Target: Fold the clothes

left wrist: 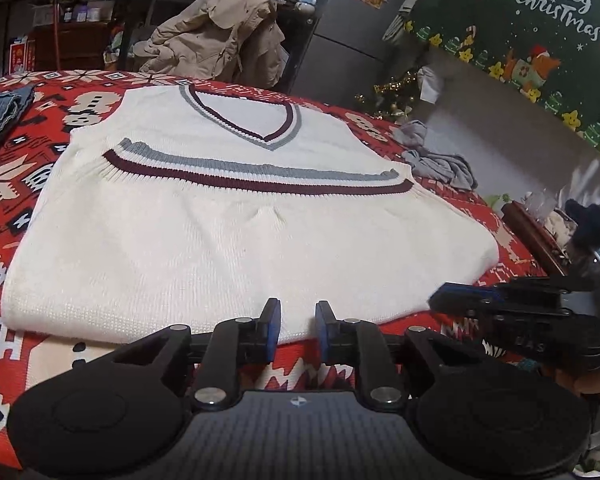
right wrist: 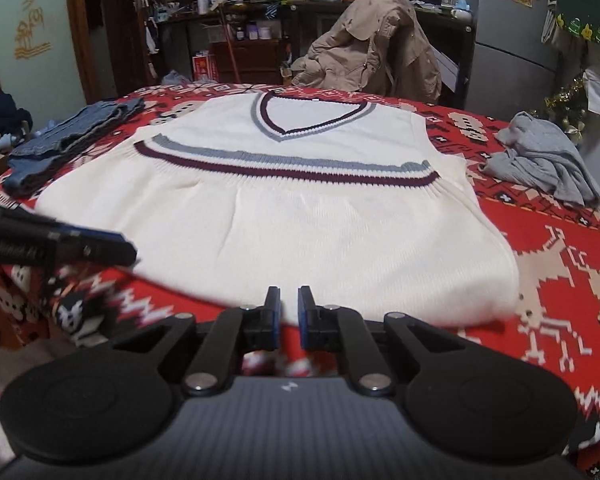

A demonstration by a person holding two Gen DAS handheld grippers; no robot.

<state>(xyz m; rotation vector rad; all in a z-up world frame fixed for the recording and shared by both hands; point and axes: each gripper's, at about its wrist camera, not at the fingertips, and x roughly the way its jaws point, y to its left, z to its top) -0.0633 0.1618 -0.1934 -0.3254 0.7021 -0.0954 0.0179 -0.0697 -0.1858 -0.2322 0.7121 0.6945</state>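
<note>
Lying flat in the middle of the table [left wrist: 32, 208], on a red cloth with a white snowflake and reindeer pattern: a white knitted vest [left wrist: 240, 248], V-neck toward the far edge. Folded once, with the ribbed hem and its dark red and grey stripes running across just below the neckline, and the fold toward the near edge.

Hovering low at the near edge, over the left part of the fold: the left gripper [left wrist: 298, 320], fingers apart by a narrow gap, white knit showing through the gap, nothing visibly pinched.

Hovering low at the near edge, over the right part of the fold: the right gripper [right wrist: 289, 304], fingers drawn almost together with only a thin slit left. Seen side-on from the left wrist view, closed, its tip just beside the vest's near right corner, above the red cloth. No fabric visibly clamped, though blurred there.

Resting near the far left corner, apart from the vest: folded blue jeans [right wrist: 68, 140]. Crumpled near the right edge: a grey garment [right wrist: 540, 164]. Draped over a chair beyond the far edge: a beige jacket [right wrist: 380, 52].
</note>
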